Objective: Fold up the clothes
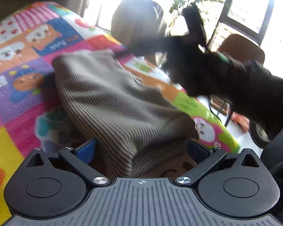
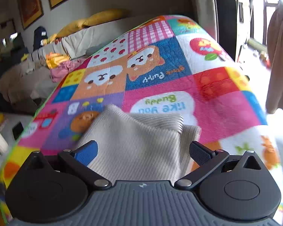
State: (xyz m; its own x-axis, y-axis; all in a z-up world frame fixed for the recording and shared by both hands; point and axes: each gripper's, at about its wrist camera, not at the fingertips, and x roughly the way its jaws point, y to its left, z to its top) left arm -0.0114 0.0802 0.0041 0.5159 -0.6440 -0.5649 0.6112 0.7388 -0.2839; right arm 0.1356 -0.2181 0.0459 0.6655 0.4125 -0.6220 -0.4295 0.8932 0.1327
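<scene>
A ribbed beige garment with fine dark stripes [image 1: 111, 101] lies bunched on a colourful patchwork cartoon mat [image 1: 18, 43]. My left gripper [image 1: 141, 146] is open, its blue-padded fingers [image 1: 86, 149] straddling the garment's near end. The other gripper shows there as a blurred black shape [image 1: 190, 43] on a dark-sleeved arm [image 1: 254, 86], reaching to the garment's far end. In the right wrist view the same garment [image 2: 134, 143] rises in a folded peak between the fingers of my open right gripper [image 2: 143, 148]. Whether the cloth touches the pads [image 2: 86, 150] I cannot tell.
The mat [image 2: 217, 94] covers a raised surface whose edges drop off left and right. A sofa [image 2: 47, 60] piled with pink and yellow clothes stands at the left. A beige cloth [image 2: 279, 56] hangs by bright windows; a brown chair [image 1: 241, 47] stands beyond.
</scene>
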